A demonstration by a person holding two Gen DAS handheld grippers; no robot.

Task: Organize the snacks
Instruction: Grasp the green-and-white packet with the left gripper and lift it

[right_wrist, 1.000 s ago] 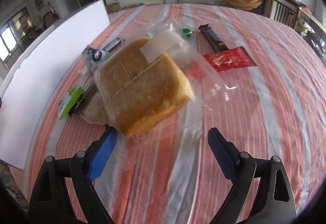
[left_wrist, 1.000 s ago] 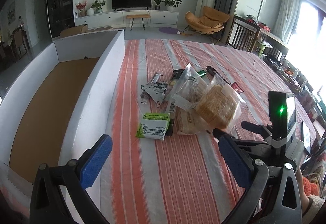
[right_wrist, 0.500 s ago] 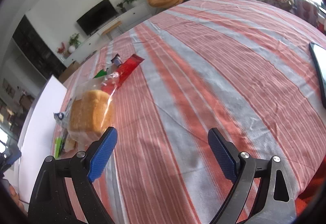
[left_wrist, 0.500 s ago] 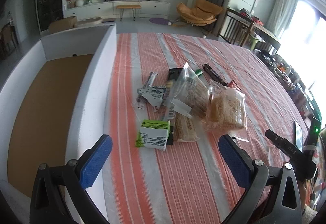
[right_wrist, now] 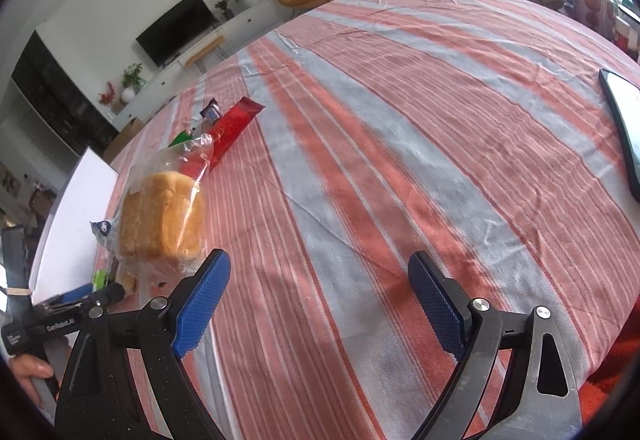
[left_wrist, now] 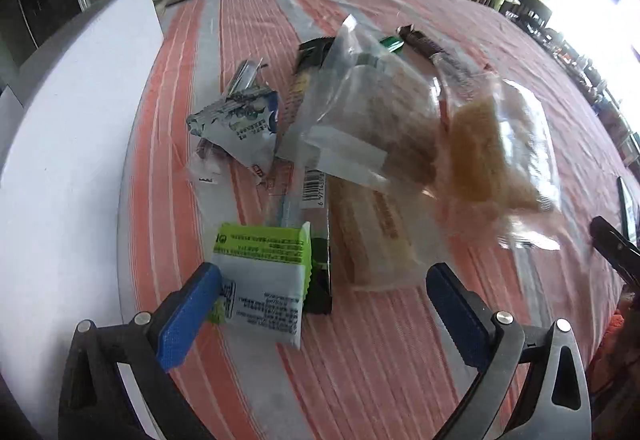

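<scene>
Snacks heaped on striped cloth, both grippers empty

Snacks lie in a loose pile on the red-and-grey striped tablecloth [left_wrist: 384, 368], just beside the white wall of a box [left_wrist: 68, 143]. Left gripper [left_wrist: 320, 304] hangs low over the near edge of the pile with its blue pads spread wide and nothing between them — the green-and-white packet [left_wrist: 264, 276] sits right by its left pad. Beyond it lie a blue-and-white pouch [left_wrist: 244, 127], a clear bag of dark bread [left_wrist: 380, 127] and a bagged golden loaf [left_wrist: 484, 155], which is blurred. Right gripper [right_wrist: 320, 292] is likewise spread and empty over bare cloth, the loaf [right_wrist: 160, 220] off to its left. A red wrapper [right_wrist: 234, 123] lies farther back — a dark phone [right_wrist: 624, 131] rests at the right edge.
</scene>
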